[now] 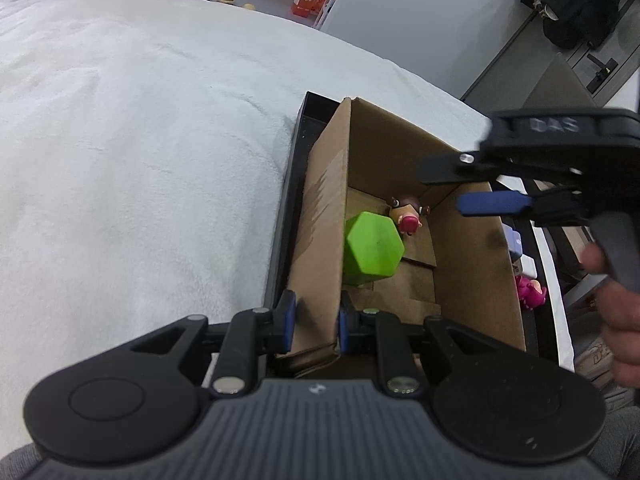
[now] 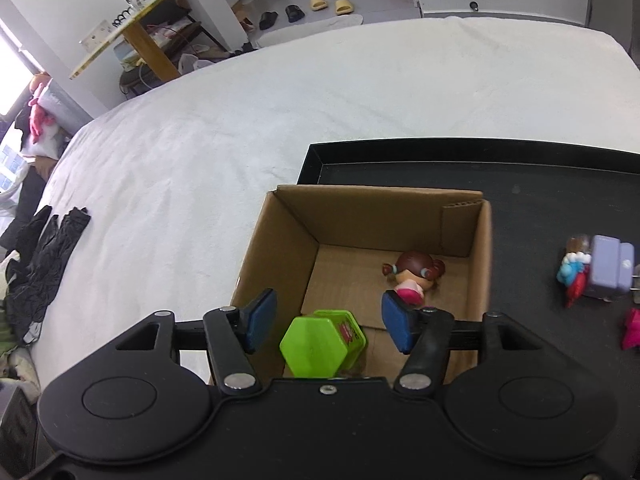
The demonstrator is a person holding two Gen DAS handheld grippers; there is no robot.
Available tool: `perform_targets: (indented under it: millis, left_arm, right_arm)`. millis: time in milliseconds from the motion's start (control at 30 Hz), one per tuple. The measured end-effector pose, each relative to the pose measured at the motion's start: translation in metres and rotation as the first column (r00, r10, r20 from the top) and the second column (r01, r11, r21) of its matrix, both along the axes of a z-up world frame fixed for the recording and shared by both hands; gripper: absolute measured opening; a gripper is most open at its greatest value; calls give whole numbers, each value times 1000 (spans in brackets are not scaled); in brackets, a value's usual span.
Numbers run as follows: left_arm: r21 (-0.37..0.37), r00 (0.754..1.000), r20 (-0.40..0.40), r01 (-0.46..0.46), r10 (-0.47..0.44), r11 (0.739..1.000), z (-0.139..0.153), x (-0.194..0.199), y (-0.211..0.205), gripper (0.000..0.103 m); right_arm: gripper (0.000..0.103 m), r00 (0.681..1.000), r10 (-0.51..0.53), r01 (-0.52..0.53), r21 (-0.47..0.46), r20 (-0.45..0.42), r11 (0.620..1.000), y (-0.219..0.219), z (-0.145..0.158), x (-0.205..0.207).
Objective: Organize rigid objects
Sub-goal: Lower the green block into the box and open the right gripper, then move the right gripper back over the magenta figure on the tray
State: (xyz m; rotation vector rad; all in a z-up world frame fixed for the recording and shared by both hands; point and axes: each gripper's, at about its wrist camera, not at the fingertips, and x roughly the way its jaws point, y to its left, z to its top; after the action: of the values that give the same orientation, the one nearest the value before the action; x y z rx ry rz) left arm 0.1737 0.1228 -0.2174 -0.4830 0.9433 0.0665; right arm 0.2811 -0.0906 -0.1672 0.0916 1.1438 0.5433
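Note:
A cardboard box (image 1: 324,216) (image 2: 276,256) stands in a black tray (image 1: 286,208) (image 2: 520,184) on a white bed. Inside lie a green hexagonal container (image 1: 372,252) (image 2: 320,344) and a small doll with brown hair (image 1: 408,212) (image 2: 414,276). My left gripper (image 1: 316,326) is shut on the box's near left wall, one pad on each side. My right gripper (image 2: 328,322) is open and empty above the box, with the green container between and below its fingers; it also shows in the left wrist view (image 1: 472,188).
Loose toys lie in the tray beside the box: a lavender block (image 2: 610,268) (image 1: 514,244), a small figure (image 2: 572,272) and a pink toy (image 1: 530,292) (image 2: 634,328). Black gloves (image 2: 44,256) lie on the bed at left. The white bedcover (image 1: 140,160) spreads around.

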Motion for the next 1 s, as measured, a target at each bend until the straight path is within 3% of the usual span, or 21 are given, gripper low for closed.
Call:
perform_targets:
  millis: [533,1000]
  left_arm:
    - [62,999,-32,-16,18,998,5,0,-8,19]
    - [104,998,-67,-9,16,994,8,5,-17,19]
  right_arm:
    - [69,998,-47,45,41,43,998,-71,18,-4]
    - [70,992,-112,108,82,54,991,-134,16,0]
